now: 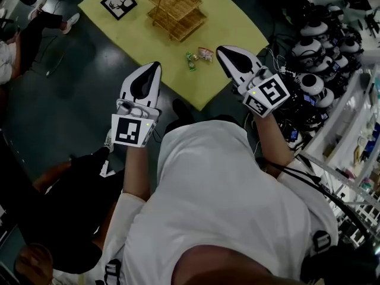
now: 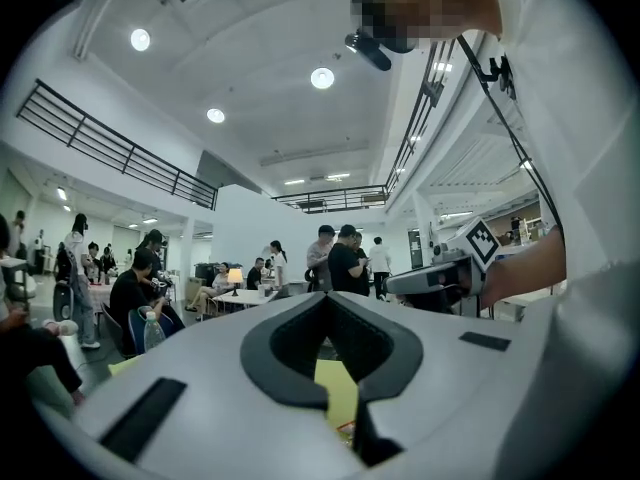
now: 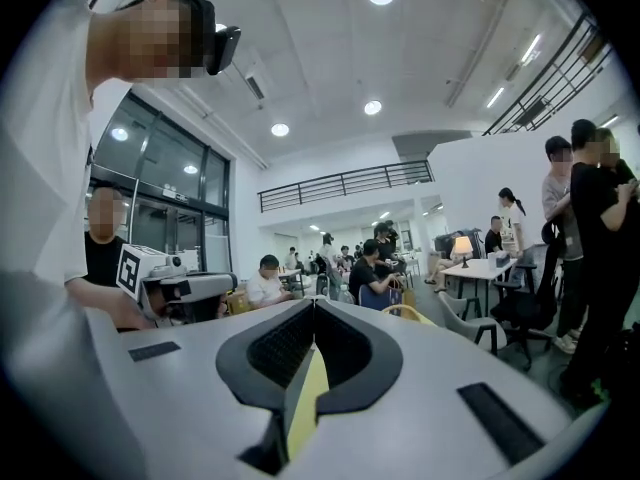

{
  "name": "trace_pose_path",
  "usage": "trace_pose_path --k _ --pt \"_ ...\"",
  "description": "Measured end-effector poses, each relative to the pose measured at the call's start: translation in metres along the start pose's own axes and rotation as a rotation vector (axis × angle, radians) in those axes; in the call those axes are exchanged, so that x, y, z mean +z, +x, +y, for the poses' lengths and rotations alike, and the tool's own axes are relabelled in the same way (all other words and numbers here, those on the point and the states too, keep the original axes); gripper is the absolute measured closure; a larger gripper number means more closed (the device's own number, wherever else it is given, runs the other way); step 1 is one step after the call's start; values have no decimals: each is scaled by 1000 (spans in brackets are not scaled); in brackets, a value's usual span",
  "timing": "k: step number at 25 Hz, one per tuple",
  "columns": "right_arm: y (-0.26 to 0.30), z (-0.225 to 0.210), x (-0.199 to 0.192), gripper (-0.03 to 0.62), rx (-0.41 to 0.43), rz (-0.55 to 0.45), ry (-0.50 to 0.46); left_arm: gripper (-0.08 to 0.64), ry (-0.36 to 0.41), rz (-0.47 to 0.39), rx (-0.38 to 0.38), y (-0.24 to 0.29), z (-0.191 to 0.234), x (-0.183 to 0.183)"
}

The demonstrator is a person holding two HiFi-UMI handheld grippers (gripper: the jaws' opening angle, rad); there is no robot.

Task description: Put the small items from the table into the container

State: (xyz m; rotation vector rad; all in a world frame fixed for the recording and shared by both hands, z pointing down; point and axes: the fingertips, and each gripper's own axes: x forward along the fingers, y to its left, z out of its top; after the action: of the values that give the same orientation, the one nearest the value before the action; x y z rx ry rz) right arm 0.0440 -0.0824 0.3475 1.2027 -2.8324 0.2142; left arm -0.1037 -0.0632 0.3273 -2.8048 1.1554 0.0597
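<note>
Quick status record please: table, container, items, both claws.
table: yellow
container: wicker basket, on the table's far side
items: small packets, near the table's front edge, outside the basket
left claw: shut, empty, by the table edge
right claw: shut, empty, just right of the packets

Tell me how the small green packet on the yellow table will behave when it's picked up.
The green packet looks like a small crinkled wrapper, so it is probably light and floppy. It lies flat on the table, so it is unlikely to roll. A push would likely slide it, perhaps into the pink packet beside it.
</note>
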Motion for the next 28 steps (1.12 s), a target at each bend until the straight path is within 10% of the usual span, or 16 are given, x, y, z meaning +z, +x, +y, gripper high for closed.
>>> trace_pose_path --k 16,28 --pt "26 -26 -22 575 -11 59 38 552 -97 120 -7 20 24 -45" --pt "43 -100 -165 567 88 342 104 552 -126 184 133 29 0 -73"
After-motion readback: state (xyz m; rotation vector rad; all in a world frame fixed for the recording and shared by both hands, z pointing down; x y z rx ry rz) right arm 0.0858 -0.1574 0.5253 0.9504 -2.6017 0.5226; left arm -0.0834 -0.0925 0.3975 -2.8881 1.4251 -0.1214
